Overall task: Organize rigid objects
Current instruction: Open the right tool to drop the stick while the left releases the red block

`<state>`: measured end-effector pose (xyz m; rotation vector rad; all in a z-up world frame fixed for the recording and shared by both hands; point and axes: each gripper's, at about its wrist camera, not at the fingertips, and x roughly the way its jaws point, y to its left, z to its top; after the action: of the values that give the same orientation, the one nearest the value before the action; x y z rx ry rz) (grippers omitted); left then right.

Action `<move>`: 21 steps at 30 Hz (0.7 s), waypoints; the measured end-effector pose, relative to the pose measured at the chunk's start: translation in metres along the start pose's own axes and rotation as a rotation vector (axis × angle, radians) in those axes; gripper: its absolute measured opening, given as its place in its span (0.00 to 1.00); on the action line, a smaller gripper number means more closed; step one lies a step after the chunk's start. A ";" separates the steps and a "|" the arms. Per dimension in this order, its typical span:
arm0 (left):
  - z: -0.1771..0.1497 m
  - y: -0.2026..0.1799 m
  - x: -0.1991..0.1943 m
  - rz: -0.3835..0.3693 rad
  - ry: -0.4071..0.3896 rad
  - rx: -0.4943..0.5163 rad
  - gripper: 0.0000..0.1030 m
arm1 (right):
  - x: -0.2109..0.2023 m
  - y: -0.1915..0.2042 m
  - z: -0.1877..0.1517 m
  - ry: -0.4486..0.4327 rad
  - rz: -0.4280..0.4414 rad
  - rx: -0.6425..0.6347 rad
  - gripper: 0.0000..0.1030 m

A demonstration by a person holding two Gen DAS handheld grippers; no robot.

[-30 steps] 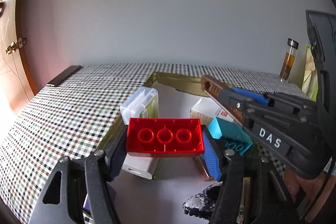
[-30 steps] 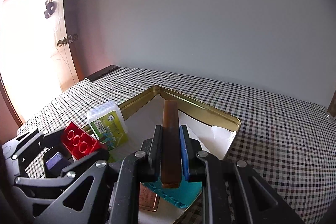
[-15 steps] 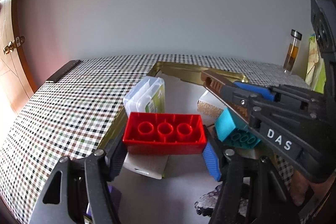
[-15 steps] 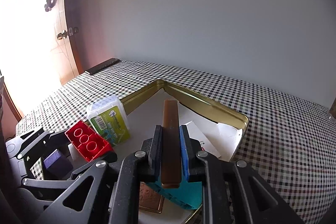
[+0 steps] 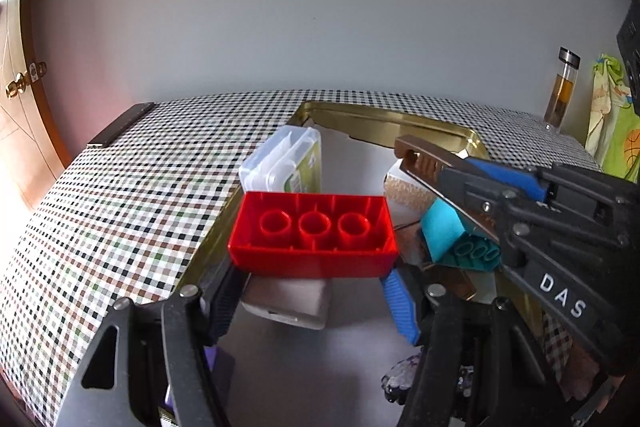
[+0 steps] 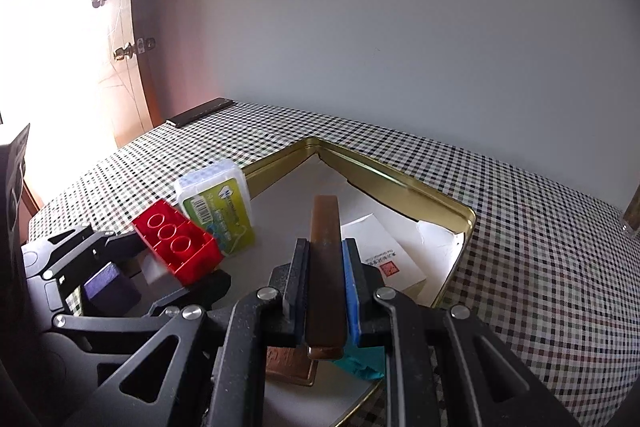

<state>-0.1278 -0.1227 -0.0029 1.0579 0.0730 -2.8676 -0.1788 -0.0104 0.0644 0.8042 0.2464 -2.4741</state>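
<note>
tin's far corner [image 6: 384, 187] bare, clear box [image 6: 216, 211] left

The left tool [image 5: 312, 291] points downward at a slant, its two fingers clamped on the short ends of a red building brick [image 5: 314, 237] held hollow side up. The right tool [image 6: 325, 291] sits just beside it at a similar slant, its jaws pressed on the sides of a slim brown bar [image 6: 326, 267].
</note>
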 end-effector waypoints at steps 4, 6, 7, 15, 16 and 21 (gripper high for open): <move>-0.001 0.001 -0.001 0.004 -0.006 -0.002 0.67 | 0.002 0.001 0.002 0.002 0.020 0.008 0.17; -0.001 0.001 -0.003 0.009 -0.013 -0.006 0.76 | 0.000 -0.001 0.001 0.005 0.057 0.011 0.17; -0.001 0.001 -0.004 0.013 -0.015 -0.005 0.78 | 0.000 0.000 0.000 0.007 0.067 0.007 0.20; -0.002 0.000 -0.012 0.037 -0.037 -0.007 0.98 | -0.020 0.002 -0.005 -0.052 0.055 0.006 0.63; -0.001 0.001 -0.015 0.040 -0.047 -0.011 1.00 | -0.022 0.001 -0.005 -0.058 0.054 0.013 0.64; 0.001 -0.002 -0.027 0.058 -0.065 -0.002 0.99 | -0.035 -0.007 -0.007 -0.099 0.042 0.041 0.71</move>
<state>-0.1084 -0.1192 0.0154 0.9501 0.0398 -2.8462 -0.1549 0.0130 0.0796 0.6946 0.1422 -2.4781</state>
